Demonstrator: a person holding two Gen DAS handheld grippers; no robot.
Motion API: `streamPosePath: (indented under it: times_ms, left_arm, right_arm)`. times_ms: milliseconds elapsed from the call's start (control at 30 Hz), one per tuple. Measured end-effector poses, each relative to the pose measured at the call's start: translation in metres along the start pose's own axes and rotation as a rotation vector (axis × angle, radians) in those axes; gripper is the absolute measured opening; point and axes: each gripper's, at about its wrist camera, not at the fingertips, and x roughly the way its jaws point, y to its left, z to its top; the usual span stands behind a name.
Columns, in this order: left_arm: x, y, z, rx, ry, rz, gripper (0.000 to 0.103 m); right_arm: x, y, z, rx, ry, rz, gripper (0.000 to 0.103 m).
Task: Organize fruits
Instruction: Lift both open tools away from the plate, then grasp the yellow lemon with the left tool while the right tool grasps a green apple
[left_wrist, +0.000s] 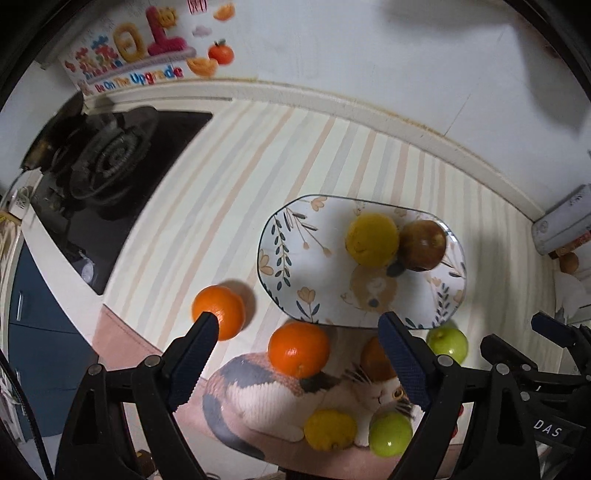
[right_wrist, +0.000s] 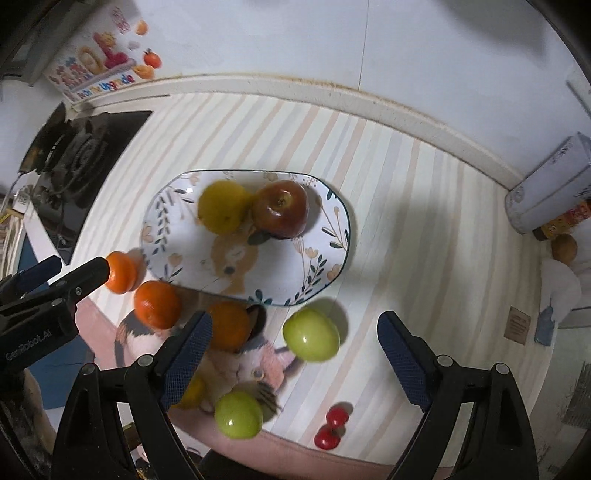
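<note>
An oval floral ceramic plate (right_wrist: 334, 236) holds a yellow lemon (right_wrist: 221, 212) and red apple (right_wrist: 280, 208). Both grippers, left (left_wrist: 297, 328) and right (right_wrist: 293, 328), hover open and empty. Just beside the plate's near rim lies a round green apple (right_wrist: 311, 334); the right fingers (right_wrist: 400, 350) should straddle it squarely.

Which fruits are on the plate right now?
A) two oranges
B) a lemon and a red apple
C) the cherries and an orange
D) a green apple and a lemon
B: only the lemon and red apple lie on the plate; the other fruit lies off it.
</note>
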Motion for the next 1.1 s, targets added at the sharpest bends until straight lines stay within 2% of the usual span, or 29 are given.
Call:
streamPosePath:
  times_ms: [233,433,733,833,900,933,967,1100]
  left_arm:
    - [-0.044,-0.003,-0.021,0.013,-0.069,0.007,0.088]
    - [-0.076,-0.009,-0.035,0.021,-0.109,-0.018,0.088]
    - [-0.107,-0.016,-0.048,0.013,-0.138,-0.057,0.088]
    - [-0.109,-0.016,-0.049,0.001,-0.139,-0.073,0.088]
    - [-0.106,-0.016,-0.049,-0.002,-0.137,-0.073,0.089]
    - [-0.102,-0.015,-0.048,-0.002,-0.13,-0.065,0.098]
    - [-0.096,-0.014,-0.049,-0.005,-0.121,-0.059,0.102]
    - [-0.06,-0.01,-0.058,-0.008,-0.046,-0.016,0.103]
  right_arm:
    - [-0.046,-0.001,-0.022,-0.005,-0.071,0.017,0.093]
    - [-0.079,-0.005,-0.039,-0.011,-0.117,0.022,0.093]
    - [-0.105,-0.014,-0.05,0.008,-0.145,0.082,0.093]
    - [-0.099,-0.018,-0.049,0.025,-0.136,0.113,0.099]
    - [-0.089,-0.022,-0.049,0.041,-0.119,0.122,0.099]
    - [-0.082,-0.025,-0.048,0.048,-0.103,0.127,0.099]
    - [-0.072,-0.029,-0.048,0.059,-0.083,0.131,0.099]
    - [-0.027,-0.042,-0.047,0.111,0.003,0.153,0.099]
